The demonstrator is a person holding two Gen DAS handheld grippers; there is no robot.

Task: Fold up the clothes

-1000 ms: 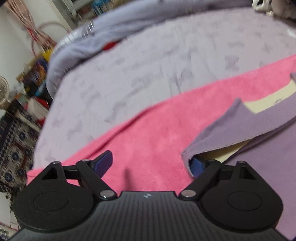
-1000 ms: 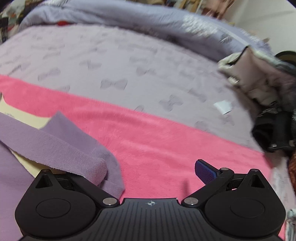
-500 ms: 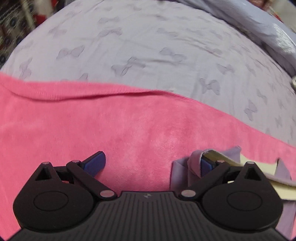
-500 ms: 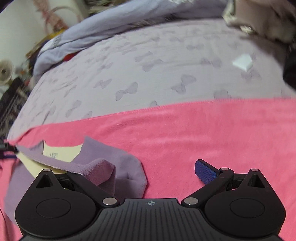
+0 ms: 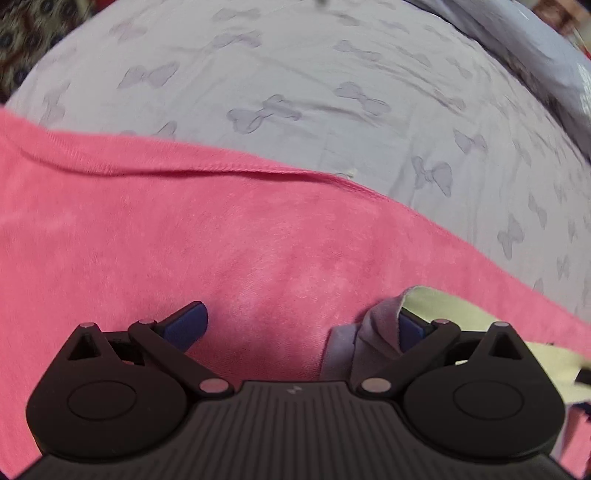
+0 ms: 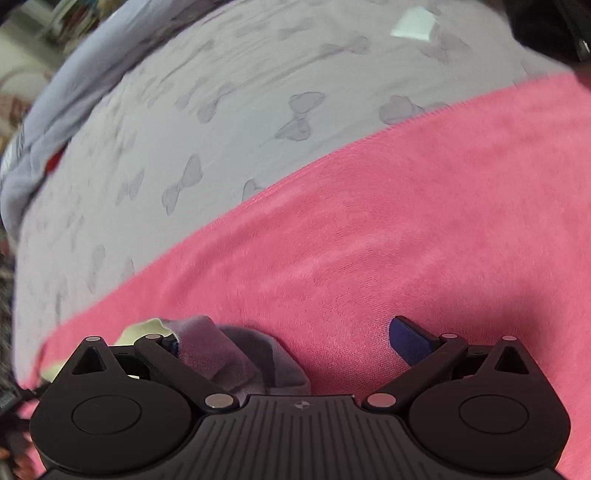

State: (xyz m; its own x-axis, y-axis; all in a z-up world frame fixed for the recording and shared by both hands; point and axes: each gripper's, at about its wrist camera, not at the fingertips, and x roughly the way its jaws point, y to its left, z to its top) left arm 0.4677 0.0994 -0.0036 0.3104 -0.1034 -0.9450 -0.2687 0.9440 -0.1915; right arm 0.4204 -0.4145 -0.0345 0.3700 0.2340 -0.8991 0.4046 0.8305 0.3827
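the left claw [image 5: 301,326] hangs pointing steeply down over the pink blanket [image 5: 184,240], its jaws spread wide and just lately opened that last bit further. nothing is pinched between them. a bunched edge of the lilac garment [image 5: 376,332] lies against the inner face of its right-side blue pad [image 5: 410,328], with a pale yellow lining [image 5: 439,301] showing past it. farther over, the right claw [image 6: 288,341] stands apart too; its left-side finger is buried behind a rumpled fold of the same lilac garment [image 6: 221,350], while the blue pad [image 6: 408,341] on the other side is bare above the pink blanket [image 6: 369,240]. so the garment lies on the blanket between the two claws - slack, not clamped by either. behind it all spreads the grey bedsheet [image 5: 332,74] printed with bows - a white scrap [image 6: 413,24] sits on it at the far right.
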